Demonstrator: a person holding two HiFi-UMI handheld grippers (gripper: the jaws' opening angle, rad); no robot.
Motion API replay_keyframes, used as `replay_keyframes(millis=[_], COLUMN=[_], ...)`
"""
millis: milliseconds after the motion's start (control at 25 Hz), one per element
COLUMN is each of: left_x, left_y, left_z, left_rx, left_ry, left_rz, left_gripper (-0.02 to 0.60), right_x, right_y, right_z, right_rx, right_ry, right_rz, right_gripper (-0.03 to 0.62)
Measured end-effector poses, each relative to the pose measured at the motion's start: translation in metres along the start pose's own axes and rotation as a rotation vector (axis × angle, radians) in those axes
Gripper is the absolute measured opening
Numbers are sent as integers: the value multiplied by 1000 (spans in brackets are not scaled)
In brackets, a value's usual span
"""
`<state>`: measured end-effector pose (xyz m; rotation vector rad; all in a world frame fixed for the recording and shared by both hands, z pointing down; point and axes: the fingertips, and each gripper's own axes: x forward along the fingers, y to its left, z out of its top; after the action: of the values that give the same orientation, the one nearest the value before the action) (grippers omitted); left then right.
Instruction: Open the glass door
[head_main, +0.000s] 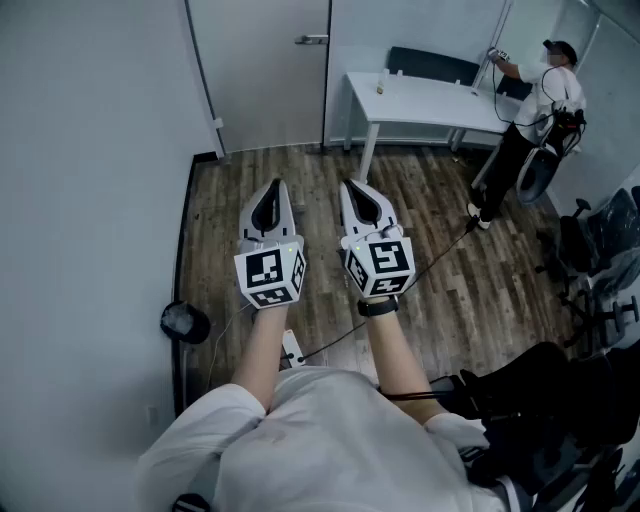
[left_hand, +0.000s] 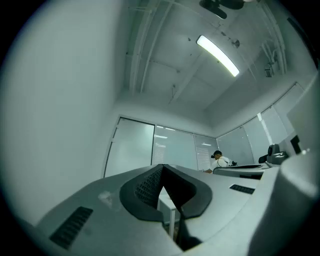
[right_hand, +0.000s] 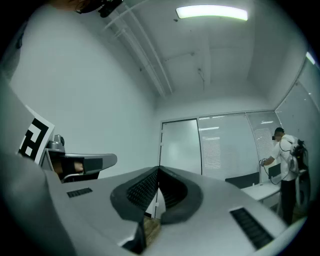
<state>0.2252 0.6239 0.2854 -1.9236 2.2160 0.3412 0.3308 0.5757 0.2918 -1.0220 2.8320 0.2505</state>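
The frosted glass door (head_main: 262, 70) stands closed at the far end of the room, its metal lever handle (head_main: 311, 40) on the right side. It also shows as a pale panel in the left gripper view (left_hand: 131, 146) and in the right gripper view (right_hand: 180, 146). My left gripper (head_main: 273, 187) and right gripper (head_main: 352, 186) are held side by side over the wooden floor, well short of the door. Both are shut with nothing between the jaws. In its own view the left gripper (left_hand: 162, 167) has its pads together, and so does the right gripper (right_hand: 158, 170).
A white desk (head_main: 425, 108) stands against the far wall right of the door. A person (head_main: 535, 105) in white and black stands at its right end. Black office chairs (head_main: 600, 250) line the right side. A black round object (head_main: 185, 321) lies by the left wall.
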Motion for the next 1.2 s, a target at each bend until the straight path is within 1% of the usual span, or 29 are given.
replay_keyframes(millis=[120, 280, 360, 480, 600, 760, 920, 1000, 1120, 1200], left_x=[6, 6, 1, 5, 16, 39, 74, 96, 136, 164], left_y=[16, 36, 48, 69, 73, 72, 61, 48, 39, 35], left_z=[-7, -18, -25, -39, -54, -74, -92, -90, -74, -65], left_rx=[-22, -6, -9, -55, -78, -79, -84, -64, 3, 10], left_ry=[20, 42, 56, 88, 109, 112, 114, 87, 21, -16], left_rz=[-4, -25, -18, 10, 17, 12, 8, -15, -40, -48], left_gripper=[2, 2, 2, 2, 2, 2, 2, 2, 2, 2], right_x=[18, 37, 42, 57, 69, 86, 108, 120, 152, 172], right_y=[11, 24, 30, 36, 32, 16, -11, -34, -63, -80], right_z=[-6, -17, -26, -39, -52, -70, -86, -87, -76, -68], right_rx=[11, 26, 31, 25, 25, 67, 80, 78, 54, 32], right_ry=[18, 42, 59, 91, 115, 101, 79, 60, 19, -2], right_rz=[1, -18, -35, -40, -38, -40, 21, 35, 50, 66], right_gripper=[2, 2, 2, 2, 2, 2, 2, 2, 2, 2])
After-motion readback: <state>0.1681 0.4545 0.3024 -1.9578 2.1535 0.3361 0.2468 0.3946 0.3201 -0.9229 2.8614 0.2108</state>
